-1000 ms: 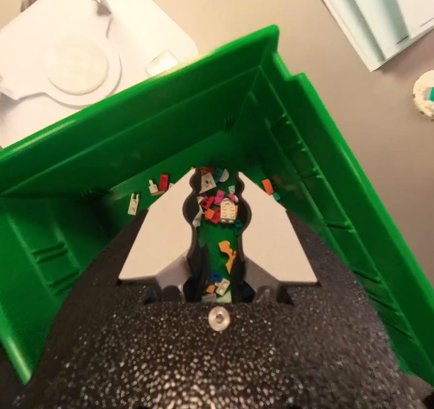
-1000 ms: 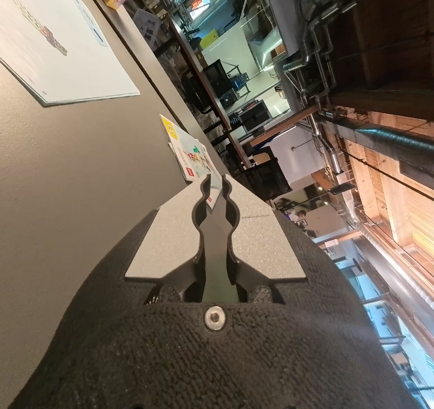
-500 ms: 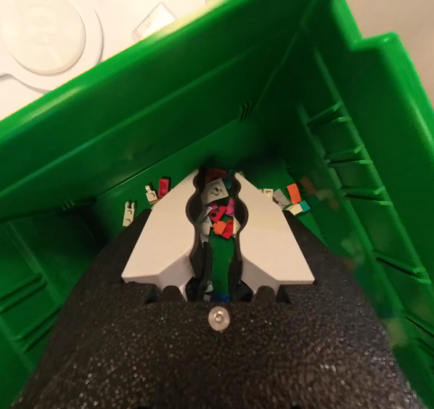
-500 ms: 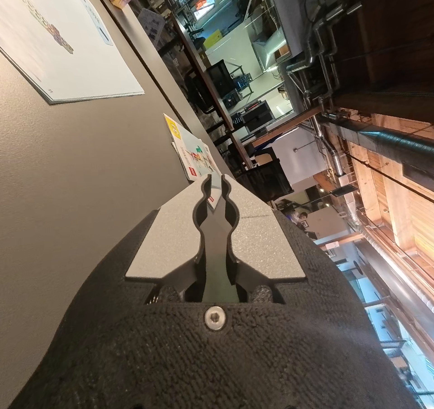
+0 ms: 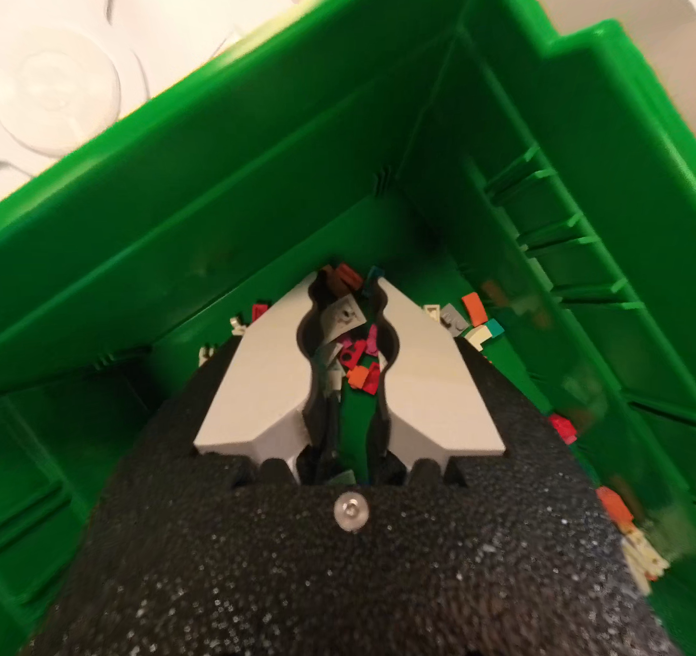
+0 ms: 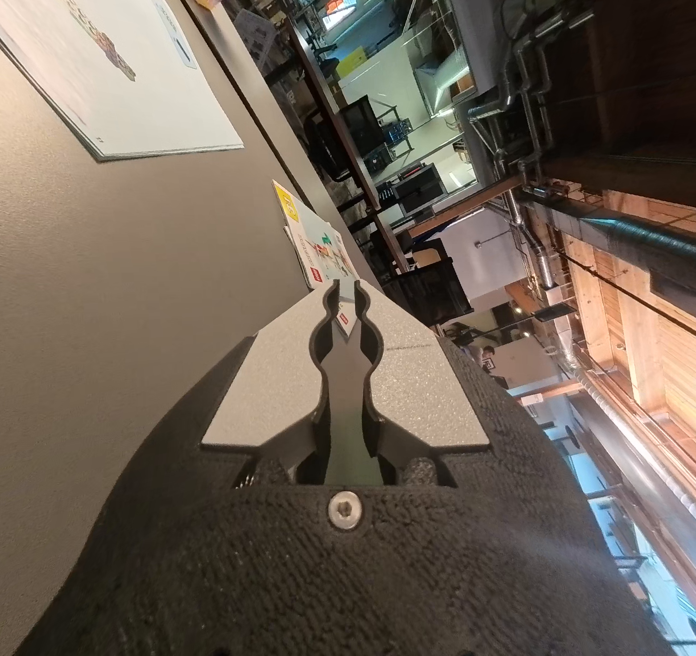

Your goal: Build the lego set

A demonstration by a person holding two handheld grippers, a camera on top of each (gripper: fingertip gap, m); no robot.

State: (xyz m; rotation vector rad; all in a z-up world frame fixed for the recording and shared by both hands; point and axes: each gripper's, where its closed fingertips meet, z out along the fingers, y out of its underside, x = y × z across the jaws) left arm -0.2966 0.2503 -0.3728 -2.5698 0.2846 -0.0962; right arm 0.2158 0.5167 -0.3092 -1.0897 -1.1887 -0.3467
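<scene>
I have the left gripper (image 5: pixel 348 291) down inside the green bin (image 5: pixel 263 171), pointed into its far corner where the loose lego pieces (image 5: pixel 352 351) are heaped, since that is where I must pick from. Its jaws stand apart with a narrow gap, gripping nothing, a grey wedge piece (image 5: pixel 344 316) showing between them. The right gripper (image 6: pixel 344 287) waits idle over the table (image 6: pixel 132 280), rolled sideways, jaws slightly parted and empty, aimed toward the instruction booklet (image 6: pixel 320 250) at the far edge.
</scene>
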